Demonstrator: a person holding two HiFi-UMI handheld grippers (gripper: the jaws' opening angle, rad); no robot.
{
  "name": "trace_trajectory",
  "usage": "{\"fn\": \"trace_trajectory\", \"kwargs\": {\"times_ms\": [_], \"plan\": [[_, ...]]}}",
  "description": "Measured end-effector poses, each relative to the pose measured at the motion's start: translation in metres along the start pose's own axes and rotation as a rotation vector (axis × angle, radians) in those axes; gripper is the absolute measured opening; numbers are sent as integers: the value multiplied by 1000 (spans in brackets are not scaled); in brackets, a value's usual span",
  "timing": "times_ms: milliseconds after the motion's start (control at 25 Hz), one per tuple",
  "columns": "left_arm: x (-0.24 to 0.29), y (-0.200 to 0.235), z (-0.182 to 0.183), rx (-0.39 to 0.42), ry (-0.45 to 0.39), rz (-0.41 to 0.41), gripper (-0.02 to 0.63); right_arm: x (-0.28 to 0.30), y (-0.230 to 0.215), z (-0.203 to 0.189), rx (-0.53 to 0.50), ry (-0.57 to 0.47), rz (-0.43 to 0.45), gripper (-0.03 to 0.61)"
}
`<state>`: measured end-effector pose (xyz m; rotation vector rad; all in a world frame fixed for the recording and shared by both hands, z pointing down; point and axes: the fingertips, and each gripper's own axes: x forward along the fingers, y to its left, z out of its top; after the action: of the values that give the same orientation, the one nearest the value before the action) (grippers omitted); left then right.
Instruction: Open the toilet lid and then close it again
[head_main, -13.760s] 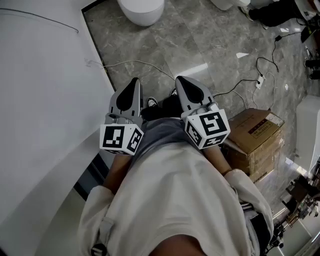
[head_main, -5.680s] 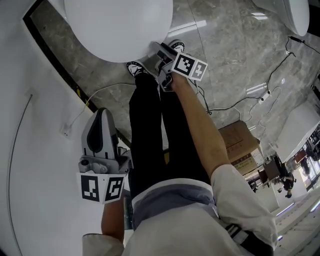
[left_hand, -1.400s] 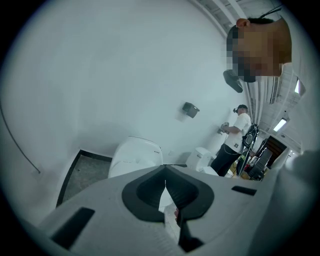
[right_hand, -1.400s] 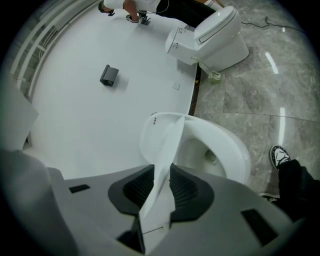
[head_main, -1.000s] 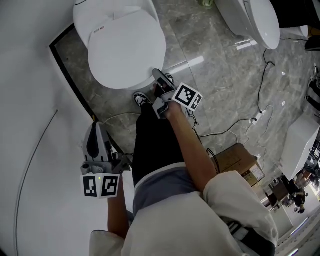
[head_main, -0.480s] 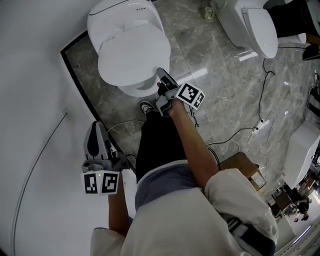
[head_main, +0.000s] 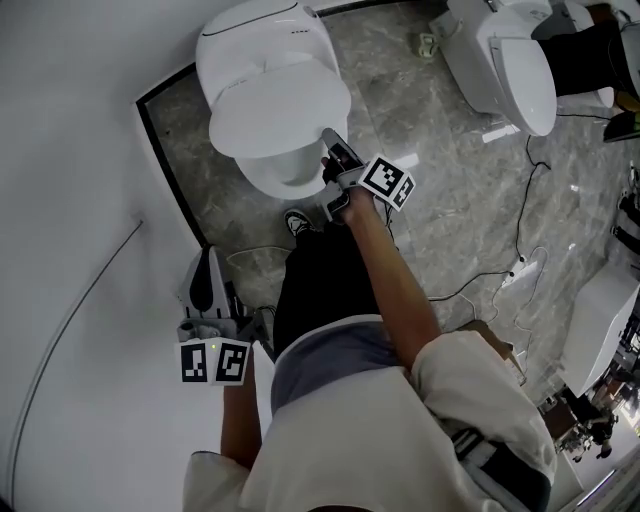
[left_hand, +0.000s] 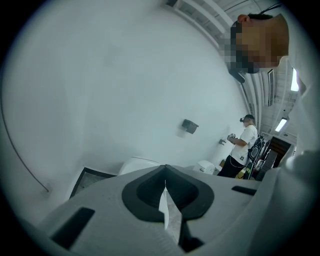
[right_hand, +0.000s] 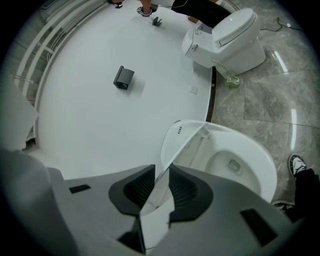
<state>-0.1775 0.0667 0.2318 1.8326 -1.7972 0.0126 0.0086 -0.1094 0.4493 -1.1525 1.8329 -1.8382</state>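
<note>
The right claw (head_main: 330, 140), its jaws just narrowed, clamps the front edge of the toilet lid (head_main: 278, 115), which is raised partway over the bowl (head_main: 288, 180); the left claw (head_main: 210, 258) hangs closed and empty beside the wall (head_main: 80, 150).

A second toilet (head_main: 515, 65) stands on the marble floor (head_main: 440, 180), a dark holder (right_hand: 123, 77) on the wall (right_hand: 100, 115).

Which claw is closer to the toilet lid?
Right. The right claw grips the edge of the toilet lid, its jaws having just closed further; the left claw hangs well back, beside the person's leg.
</note>
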Motion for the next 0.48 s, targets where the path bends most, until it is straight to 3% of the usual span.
{"fn": "trace_trajectory", "kwargs": {"times_ms": [480], "plan": [[-9, -7, 3, -12, -12, 31, 8, 32, 41, 26, -39, 31, 56, 77]]}}
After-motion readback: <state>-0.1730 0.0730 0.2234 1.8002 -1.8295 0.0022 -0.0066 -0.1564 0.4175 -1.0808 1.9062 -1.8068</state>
